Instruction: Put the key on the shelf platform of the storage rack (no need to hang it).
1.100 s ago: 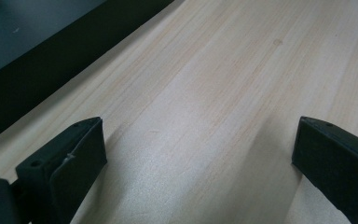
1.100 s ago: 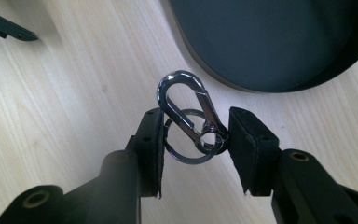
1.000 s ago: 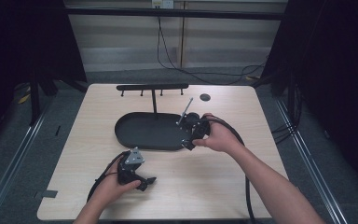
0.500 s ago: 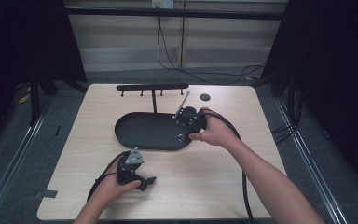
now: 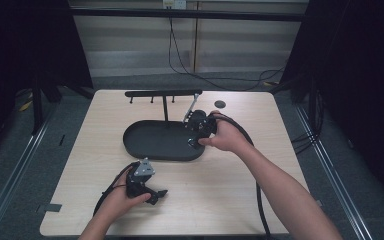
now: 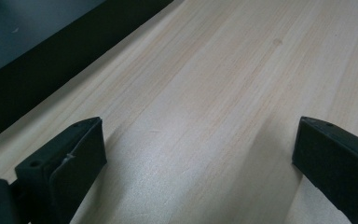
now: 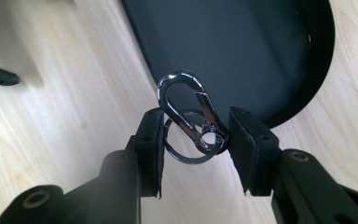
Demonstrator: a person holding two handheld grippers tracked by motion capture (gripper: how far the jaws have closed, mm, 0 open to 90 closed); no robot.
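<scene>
1. Right gripper pinches shiny metal carabiner clip with key ring between its jaws, above right end of black oval tray.
2. Left gripper wide apart, nothing held, low over light wooden table.
3. Black hook rack behind tray.

Shiny carabiner keyring, gripper-clamped

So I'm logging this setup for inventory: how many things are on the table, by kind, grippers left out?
Black oval tray: 1
Black hook rack: 1
Metal carabiner clip with key ring, held in the right gripper: 1
Small dark round disc: 1
Total: 4
</scene>
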